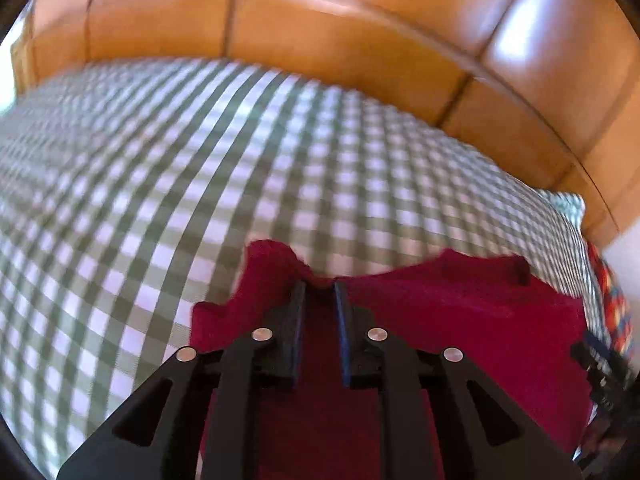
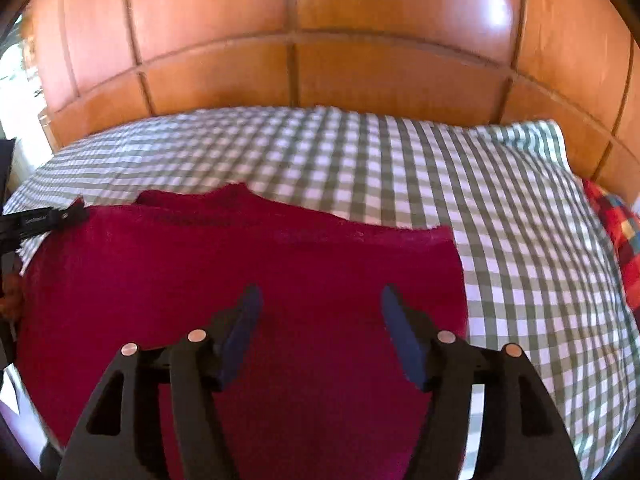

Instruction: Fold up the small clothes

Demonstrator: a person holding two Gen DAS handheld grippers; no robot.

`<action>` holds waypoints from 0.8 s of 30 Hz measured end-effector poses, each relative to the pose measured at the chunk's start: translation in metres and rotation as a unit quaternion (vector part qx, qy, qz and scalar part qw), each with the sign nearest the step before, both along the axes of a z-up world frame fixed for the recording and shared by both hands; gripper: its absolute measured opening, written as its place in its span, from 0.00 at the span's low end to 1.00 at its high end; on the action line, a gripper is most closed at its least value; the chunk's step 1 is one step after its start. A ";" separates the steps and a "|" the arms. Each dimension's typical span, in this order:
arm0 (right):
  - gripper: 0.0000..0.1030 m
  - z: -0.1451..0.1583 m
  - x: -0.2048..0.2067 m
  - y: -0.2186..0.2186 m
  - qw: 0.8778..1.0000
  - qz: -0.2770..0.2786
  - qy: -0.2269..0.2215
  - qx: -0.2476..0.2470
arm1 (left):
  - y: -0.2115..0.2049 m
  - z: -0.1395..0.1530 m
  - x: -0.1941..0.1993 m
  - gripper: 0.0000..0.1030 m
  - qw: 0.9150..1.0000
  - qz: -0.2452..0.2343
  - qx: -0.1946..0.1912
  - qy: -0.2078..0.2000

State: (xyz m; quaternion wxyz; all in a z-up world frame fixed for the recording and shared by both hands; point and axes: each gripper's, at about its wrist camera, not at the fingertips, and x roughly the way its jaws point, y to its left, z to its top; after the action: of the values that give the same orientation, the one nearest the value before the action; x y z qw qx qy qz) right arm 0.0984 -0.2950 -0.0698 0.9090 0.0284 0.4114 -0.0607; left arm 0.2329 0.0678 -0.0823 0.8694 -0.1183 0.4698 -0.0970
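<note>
Sweater [image 2: 256, 272], red and soft and floppy, lies on our checked bed [image 2: 500, 220]; our left gripper [image 1: 320, 286] pinches its edge nearly closed, our right gripper [image 2: 320, 300] hangs wide open, so we grab corners.

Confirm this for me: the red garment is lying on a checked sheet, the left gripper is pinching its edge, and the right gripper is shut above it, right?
Not quite. The right gripper is open, its jaws spread wide above the red garment, as the right wrist view shows. The rest holds: the garment lies on the checked sheet, and the left gripper pinches its edge.
</note>
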 end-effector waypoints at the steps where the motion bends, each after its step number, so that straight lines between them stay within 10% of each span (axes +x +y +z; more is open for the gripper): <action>1: 0.64 -0.009 0.004 -0.007 1.000 -0.009 0.010 0.009 | 0.005 -0.005 0.002 0.12 1.000 0.003 -0.006 0.002; 5: 0.69 -0.025 0.004 -0.014 0.999 -0.012 -0.013 0.027 | 0.016 -0.013 0.003 0.12 0.999 0.012 -0.040 -0.005; 24: 0.70 -0.018 -0.004 -0.015 0.999 -0.017 -0.023 0.039 | -0.022 0.043 -0.115 0.12 0.994 -0.024 0.046 -0.098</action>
State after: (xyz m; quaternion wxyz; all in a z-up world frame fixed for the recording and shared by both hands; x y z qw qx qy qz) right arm 0.0944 -0.3097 -0.0880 0.9153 0.0725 0.3917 -0.0594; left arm 0.1175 0.0455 -0.0392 0.9131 -0.0567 0.3893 -0.1068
